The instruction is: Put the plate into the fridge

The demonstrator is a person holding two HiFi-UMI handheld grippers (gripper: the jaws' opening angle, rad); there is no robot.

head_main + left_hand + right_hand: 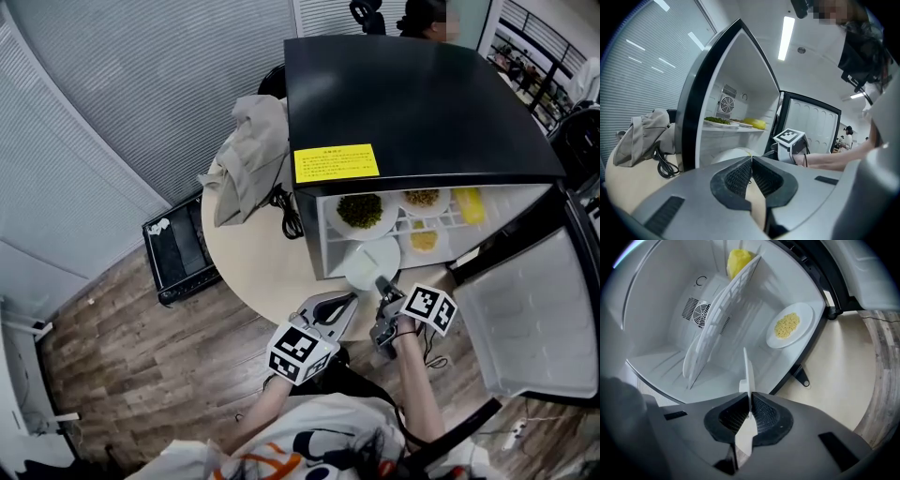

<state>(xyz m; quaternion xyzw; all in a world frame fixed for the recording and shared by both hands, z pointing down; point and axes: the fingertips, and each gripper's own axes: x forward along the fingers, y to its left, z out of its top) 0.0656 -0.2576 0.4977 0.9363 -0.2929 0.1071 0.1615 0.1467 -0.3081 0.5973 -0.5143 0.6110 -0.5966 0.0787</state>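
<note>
White plate (372, 263) sits pinched by its rim in our right claw (382, 289), just at the mouth of the open fridge (422, 103). Our left claw (349, 302) is pressed together on nothing. Next we should push it in low, then let go.

Our head camera looked steeply down from above: the fridge (422, 103) filled 12 to 3 o'clock, the tabletop (248, 253) lay toward 9, and the left claw (352, 300) and right claw (382, 284) sat near 6. The left claw's camera rode low and close behind its tips. It faced slightly upward into the open fridge and caught the right claw just off centre toward 3. The right claw's camera was nearer the fridge, inside its mouth, and rolled so the shelf (722, 315) ran from 7 to 1. All three views shared the fridge interior.
</note>
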